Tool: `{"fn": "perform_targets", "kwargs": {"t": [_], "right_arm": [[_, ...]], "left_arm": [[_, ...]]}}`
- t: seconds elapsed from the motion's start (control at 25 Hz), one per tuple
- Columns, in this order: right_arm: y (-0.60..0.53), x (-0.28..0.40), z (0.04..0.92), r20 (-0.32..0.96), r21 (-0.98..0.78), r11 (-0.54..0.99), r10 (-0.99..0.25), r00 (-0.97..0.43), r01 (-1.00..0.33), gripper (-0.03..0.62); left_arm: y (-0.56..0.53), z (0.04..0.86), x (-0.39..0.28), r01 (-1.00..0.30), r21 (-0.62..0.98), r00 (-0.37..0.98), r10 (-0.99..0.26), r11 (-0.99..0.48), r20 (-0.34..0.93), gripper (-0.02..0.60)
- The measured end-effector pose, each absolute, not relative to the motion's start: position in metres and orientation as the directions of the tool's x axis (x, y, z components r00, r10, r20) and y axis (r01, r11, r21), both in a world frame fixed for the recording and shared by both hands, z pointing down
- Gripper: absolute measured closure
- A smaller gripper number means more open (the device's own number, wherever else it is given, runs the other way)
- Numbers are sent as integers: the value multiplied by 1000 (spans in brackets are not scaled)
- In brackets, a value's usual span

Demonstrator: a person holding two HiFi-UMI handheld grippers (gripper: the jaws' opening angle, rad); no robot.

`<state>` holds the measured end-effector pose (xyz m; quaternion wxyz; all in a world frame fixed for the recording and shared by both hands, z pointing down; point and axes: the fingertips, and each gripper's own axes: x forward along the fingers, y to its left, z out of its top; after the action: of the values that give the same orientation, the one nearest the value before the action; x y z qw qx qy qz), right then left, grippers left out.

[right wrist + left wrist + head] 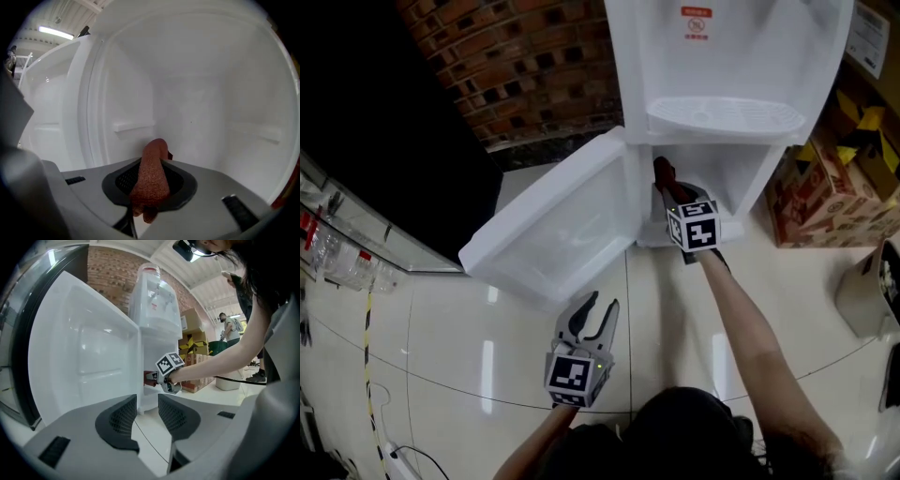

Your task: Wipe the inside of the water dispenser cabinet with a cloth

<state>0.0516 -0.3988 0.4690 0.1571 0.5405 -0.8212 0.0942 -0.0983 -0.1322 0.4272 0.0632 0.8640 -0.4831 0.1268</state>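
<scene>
The white water dispenser (731, 56) stands with its lower cabinet (727, 173) open and the door (558, 220) swung out to the left. My right gripper (666, 183) reaches into the cabinet mouth, shut on a reddish-brown cloth (151, 176) that sticks out past its tips toward the white back wall (187, 112). The cloth (663, 172) shows at the cabinet opening in the head view. My left gripper (591, 314) hangs open over the floor below the door, holding nothing; in the left gripper view its jaws (147, 416) stand apart, facing the door (79, 357) and the right gripper (152, 378).
Cardboard boxes (825, 187) stand right of the dispenser. A brick wall (525, 66) runs behind it. A dark-fronted glass unit (366, 141) sits at the left. White floor tiles (450, 356) lie below. A small ledge (133, 125) marks the cabinet's left wall.
</scene>
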Motion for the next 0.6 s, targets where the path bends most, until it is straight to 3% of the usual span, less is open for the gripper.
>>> {"fn": "perform_targets", "kwargs": {"t": [0.32, 0.6], "right_arm": [[-406, 48, 507, 440, 33, 448, -809, -390, -893, 511], [-410, 119, 517, 471, 50, 309, -846, -250, -950, 510]], "left_arm": [[-135, 441, -86, -836, -2, 520, -794, -548, 314, 460], [-135, 453, -89, -843, 13, 511, -792, -538, 336, 460]]}}
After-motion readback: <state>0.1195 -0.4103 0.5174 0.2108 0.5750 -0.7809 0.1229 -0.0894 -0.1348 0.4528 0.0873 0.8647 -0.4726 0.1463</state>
